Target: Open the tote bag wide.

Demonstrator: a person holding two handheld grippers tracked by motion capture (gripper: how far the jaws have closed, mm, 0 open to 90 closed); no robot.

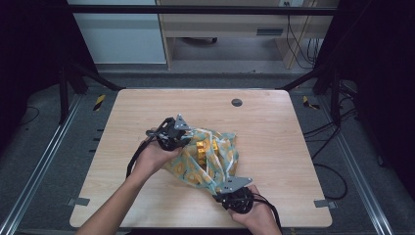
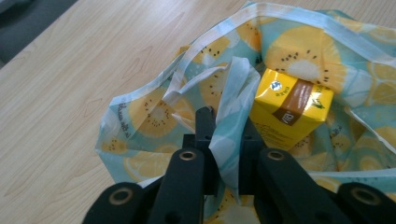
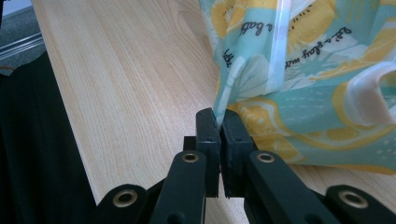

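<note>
The right gripper (image 3: 220, 122) rises from the bottom centre of the frame, its two black jaws pressed together on an edge of the bag (image 3: 322, 79). The bag, teal with yellow citrus slices and script lettering, fills the upper right. A pale handle loop (image 3: 371, 95) shows at right. The wooden table (image 3: 130, 79) fills the left and centre.

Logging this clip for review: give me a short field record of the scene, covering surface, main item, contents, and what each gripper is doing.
surface: wooden table
main item: fruit-print bag, teal and yellow, lying crumpled near the table's middle
contents: yellow carton showing inside the bag
left gripper: shut on the bag's strap
right gripper: shut on the bag's edge, near the table's front
other: dark round spot on the table's far side
</note>
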